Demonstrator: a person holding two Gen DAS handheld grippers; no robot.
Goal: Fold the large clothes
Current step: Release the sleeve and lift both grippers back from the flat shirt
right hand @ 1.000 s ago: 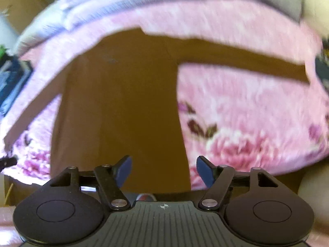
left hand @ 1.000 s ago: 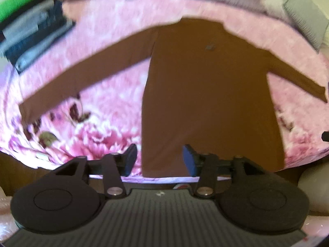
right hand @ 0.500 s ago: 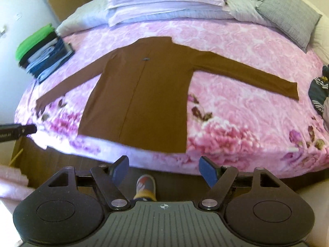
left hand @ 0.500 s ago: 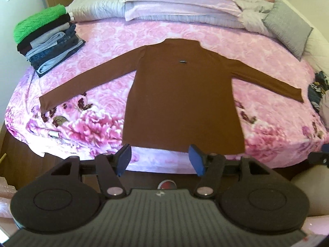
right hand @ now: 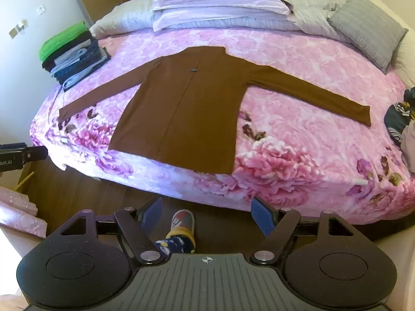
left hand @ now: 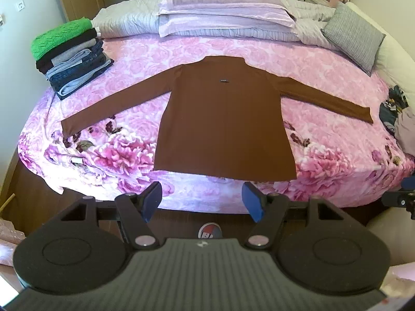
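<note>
A brown long-sleeved top (left hand: pixel 223 119) (right hand: pixel 181 114) lies flat on the pink flowered bedspread (left hand: pixel 337 145) (right hand: pixel 298 134), both sleeves spread out, its hem at the near edge of the bed. My left gripper (left hand: pixel 202 202) hangs above the floor just short of the hem, its jaws opening with nothing between them. Over the floor in front of the bed, my right gripper (right hand: pixel 207 211) stands open and empty. The tip of the right gripper (left hand: pixel 402 199) shows at the right edge of the left wrist view, and the left gripper (right hand: pixel 23 154) at the left edge of the right wrist view.
A stack of folded clothes (left hand: pixel 70 57) (right hand: pixel 72 57) topped by a green knit sits at the bed's far left. Pillows (left hand: pixel 225 13) and a grey cushion (left hand: pixel 352 36) line the head. Loose garments (left hand: pixel 396 114) lie at the right edge. A person's slippered foot (right hand: pixel 181 230) stands on the wooden floor.
Both grippers have drawn back and up from the top's hem, so the whole bed shows. The left jaws have widened. The top has stayed flat on the bed.
</note>
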